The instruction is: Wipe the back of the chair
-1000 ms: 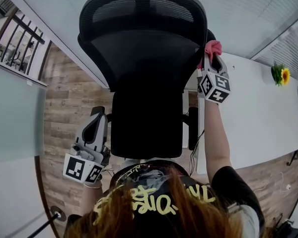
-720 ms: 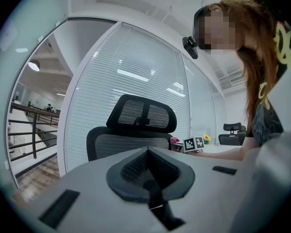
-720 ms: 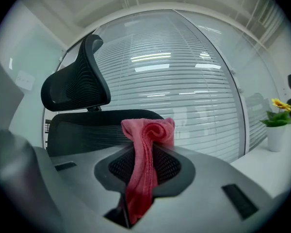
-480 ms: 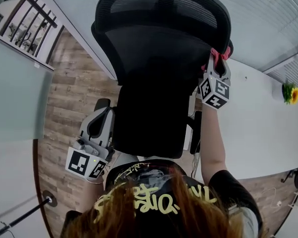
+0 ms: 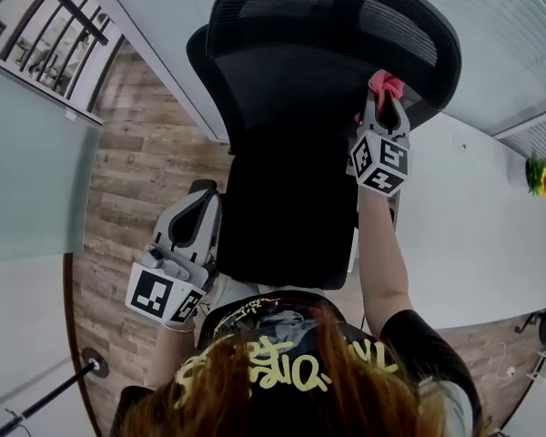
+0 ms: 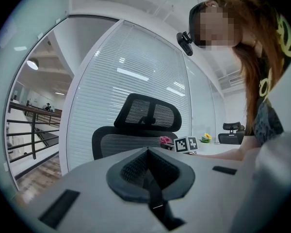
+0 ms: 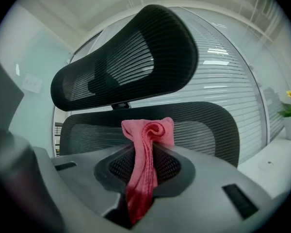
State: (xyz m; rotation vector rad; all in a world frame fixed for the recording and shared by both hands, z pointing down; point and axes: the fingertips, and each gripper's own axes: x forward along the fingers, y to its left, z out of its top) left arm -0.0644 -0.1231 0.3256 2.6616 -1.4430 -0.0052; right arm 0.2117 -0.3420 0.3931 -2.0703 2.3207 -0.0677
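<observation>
Cloth (image 7: pixel 148 130), pink, bunched, clamped in right gripper (image 5: pixel 383 109) at mesh chair back (image 5: pixel 291 98).

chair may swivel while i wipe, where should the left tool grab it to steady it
Probably the left armrest, just ahead of the left tool: a narrow pad sticking out at the chair's side, clear of the right tool and its pink cloth. Come from above with the jaws, now shut, opened across its width.
</observation>
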